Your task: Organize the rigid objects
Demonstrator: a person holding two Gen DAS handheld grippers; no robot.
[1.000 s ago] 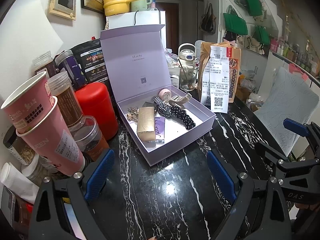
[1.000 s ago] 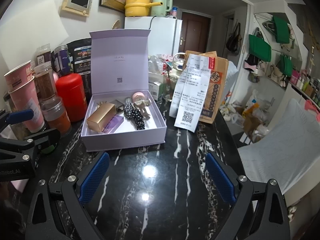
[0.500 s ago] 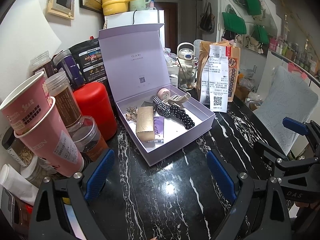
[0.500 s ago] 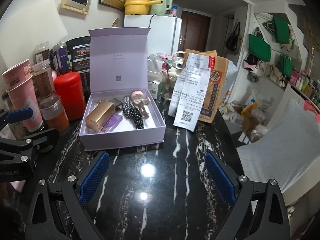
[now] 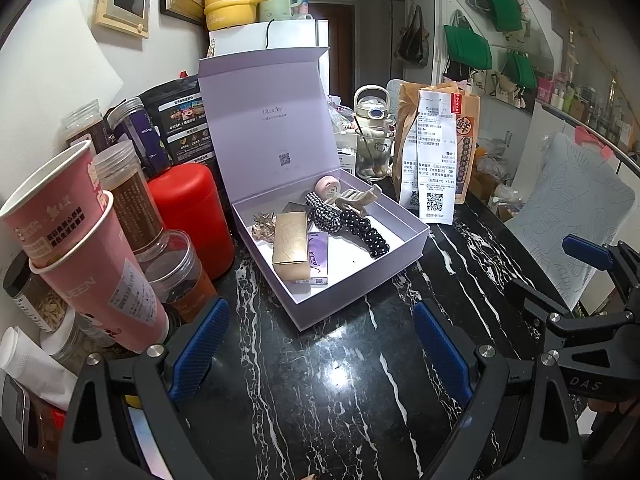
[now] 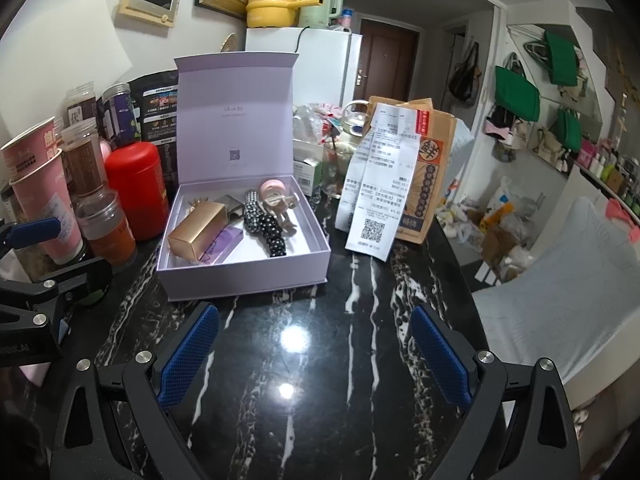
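Both claws hung wide and empty, the left claw (image 5: 320, 344) and the right claw (image 6: 314, 350) low in their frames over the bare black surface (image 6: 320, 380). Over the last second almost nothing shifted; both only drifted slightly. The open box (image 5: 404, 232), centre frame, already held the gold carton (image 5: 290, 246), hair ties (image 5: 362, 228) and clip (image 5: 356, 198); that fits sorting finished or unpacking ahead.

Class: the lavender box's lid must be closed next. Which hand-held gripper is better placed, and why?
Probably the left hand-held gripper: open and empty, it sits at the lavender box corner, with the upright lid straight ahead. The right hand-held gripper, also open, faces bare tabletop.
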